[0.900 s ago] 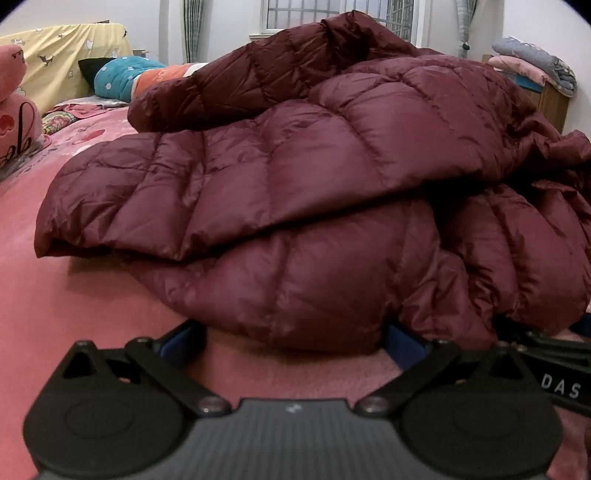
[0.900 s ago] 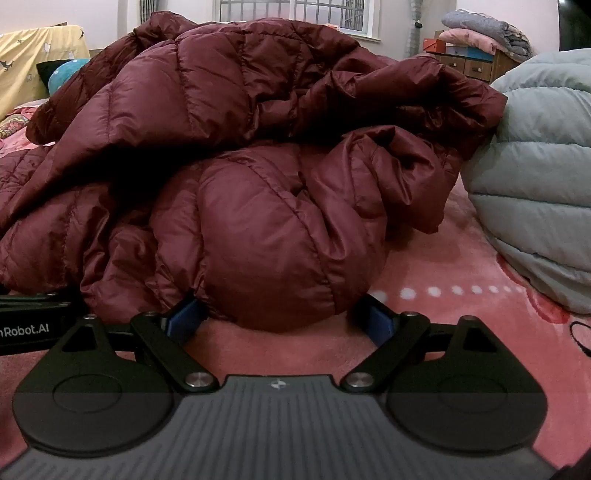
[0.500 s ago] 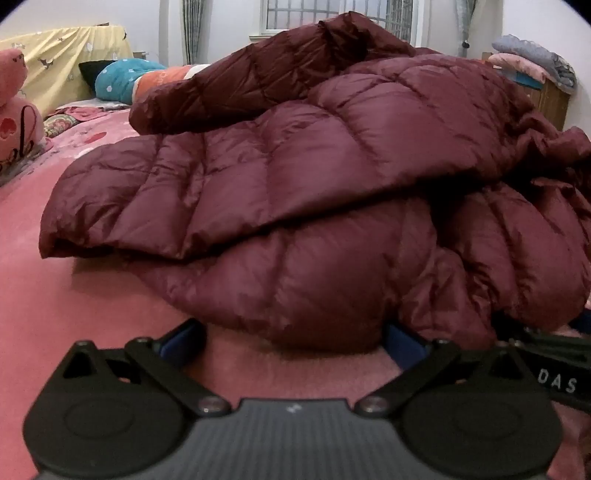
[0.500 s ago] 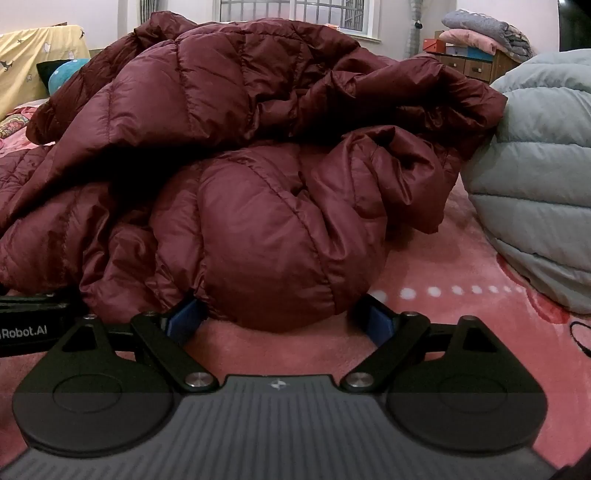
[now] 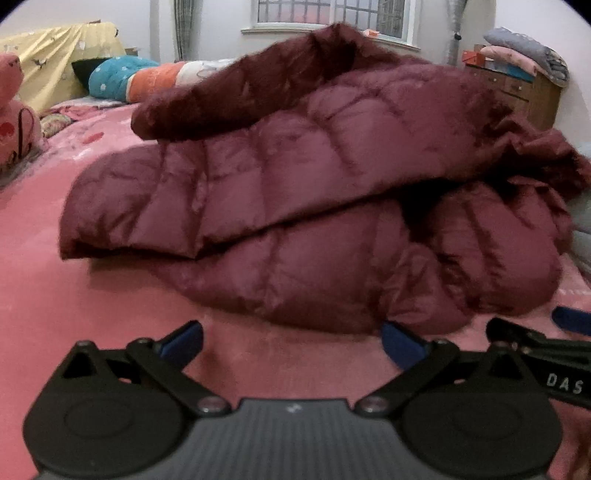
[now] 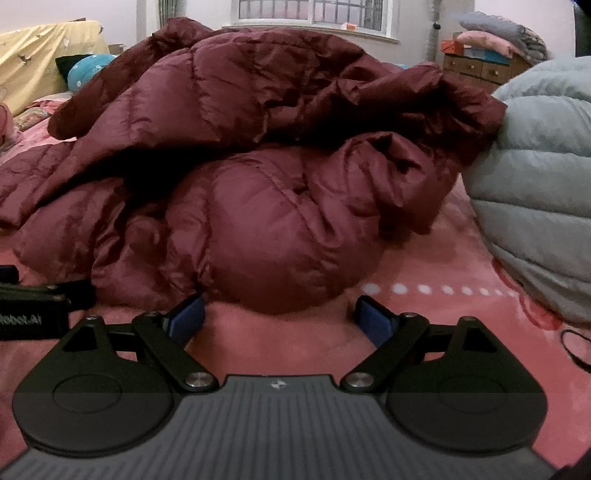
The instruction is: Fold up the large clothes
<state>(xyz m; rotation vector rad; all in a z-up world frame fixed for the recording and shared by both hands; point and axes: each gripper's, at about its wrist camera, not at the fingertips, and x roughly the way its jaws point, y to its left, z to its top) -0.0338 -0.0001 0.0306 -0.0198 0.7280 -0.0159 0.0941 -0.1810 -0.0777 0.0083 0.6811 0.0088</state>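
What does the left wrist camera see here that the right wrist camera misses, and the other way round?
Only the left wrist view shows the pink plush toy at the far left and the orange section of the long pillow. Only the right wrist view shows the grey puffy coat lying against the right side of the maroon down jacket. Both show that jacket, the pink blanket, the window, and each view's own hand-held gripper open before the jacket.

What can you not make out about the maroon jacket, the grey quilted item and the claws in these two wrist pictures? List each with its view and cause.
- Maroon jacket: left wrist view is blurred; sleeves, zip and collar are lost in bunched folds.
- Grey quilted item: right wrist view, cut off by the right edge.
- Left claw, right claw: open; each other's claw is mostly cut off.
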